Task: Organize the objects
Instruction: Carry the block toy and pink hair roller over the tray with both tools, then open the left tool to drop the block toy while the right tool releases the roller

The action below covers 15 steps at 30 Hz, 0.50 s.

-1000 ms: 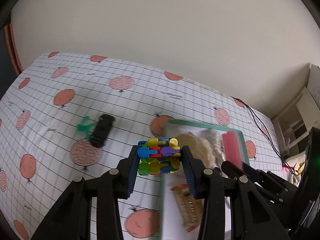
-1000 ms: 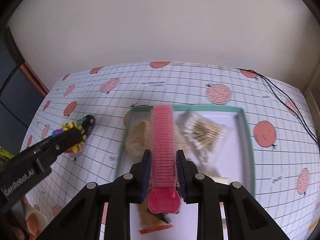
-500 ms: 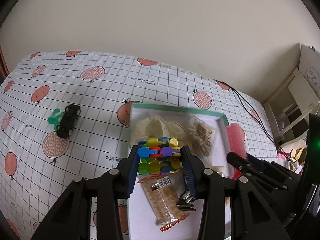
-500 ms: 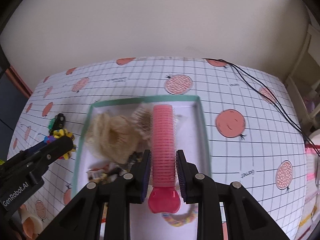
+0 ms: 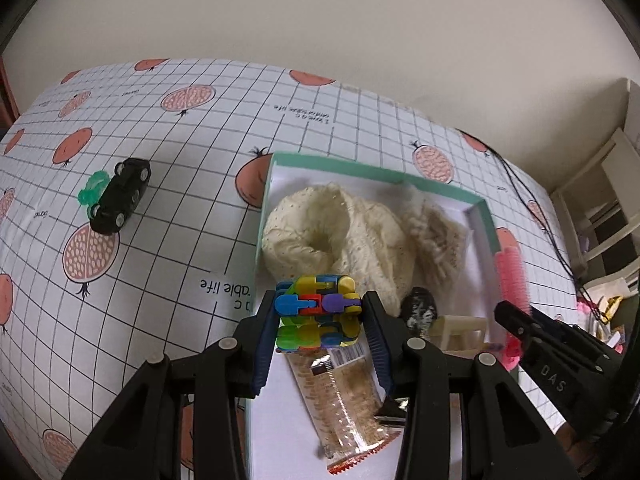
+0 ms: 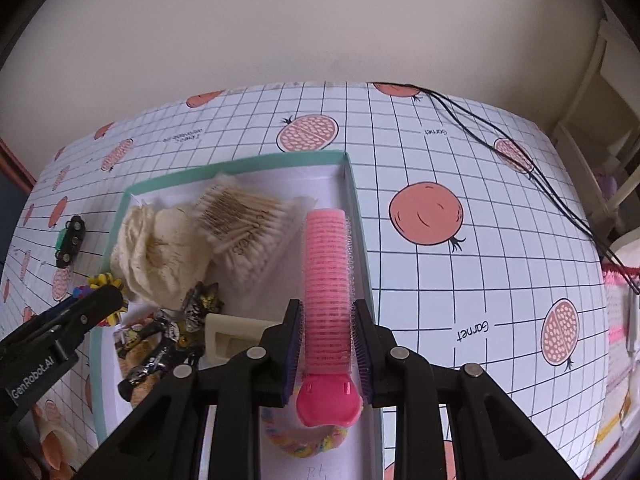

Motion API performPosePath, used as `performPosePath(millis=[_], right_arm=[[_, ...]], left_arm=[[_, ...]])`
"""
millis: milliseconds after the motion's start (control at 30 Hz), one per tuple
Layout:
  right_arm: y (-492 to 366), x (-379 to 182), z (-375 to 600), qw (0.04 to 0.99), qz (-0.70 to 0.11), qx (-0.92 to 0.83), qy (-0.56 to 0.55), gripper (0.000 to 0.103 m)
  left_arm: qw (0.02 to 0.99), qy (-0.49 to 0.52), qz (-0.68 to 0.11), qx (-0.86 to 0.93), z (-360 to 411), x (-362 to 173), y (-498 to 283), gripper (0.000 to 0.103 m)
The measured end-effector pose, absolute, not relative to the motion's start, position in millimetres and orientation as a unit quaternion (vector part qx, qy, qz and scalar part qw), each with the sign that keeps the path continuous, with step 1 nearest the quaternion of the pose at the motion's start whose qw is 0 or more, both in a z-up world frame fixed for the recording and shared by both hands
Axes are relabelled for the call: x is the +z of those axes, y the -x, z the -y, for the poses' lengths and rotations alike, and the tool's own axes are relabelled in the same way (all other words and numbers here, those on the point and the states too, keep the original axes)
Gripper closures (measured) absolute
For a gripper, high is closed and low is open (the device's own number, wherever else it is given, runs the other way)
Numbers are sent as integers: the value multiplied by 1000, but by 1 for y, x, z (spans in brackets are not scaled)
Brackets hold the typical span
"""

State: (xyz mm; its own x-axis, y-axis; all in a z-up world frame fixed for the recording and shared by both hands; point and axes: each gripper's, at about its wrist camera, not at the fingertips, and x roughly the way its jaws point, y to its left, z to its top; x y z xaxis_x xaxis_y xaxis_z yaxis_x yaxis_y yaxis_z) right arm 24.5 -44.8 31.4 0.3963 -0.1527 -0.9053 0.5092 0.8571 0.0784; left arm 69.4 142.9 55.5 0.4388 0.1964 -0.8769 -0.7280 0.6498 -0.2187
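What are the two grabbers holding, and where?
Left gripper squeezes the colourful block toy by its sides. Right gripper squeezes the pink hair roller near its clip end.

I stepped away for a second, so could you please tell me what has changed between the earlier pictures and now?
Both grippers have travelled over the green-rimmed box. The left gripper, first over the tablecloth beside it, now hangs above its left part with the colourful block toy. The right gripper carried the pink hair roller to the box's right wall. Nothing was released; the black toy car stayed put.
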Motion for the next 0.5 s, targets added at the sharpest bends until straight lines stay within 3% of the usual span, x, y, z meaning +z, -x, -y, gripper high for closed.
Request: performPosePath(millis=[500], right_arm=[[-25, 13, 45, 804, -527, -213, -173, 77]], left_arm=[[786, 284, -465, 292, -138, 37, -73, 60]])
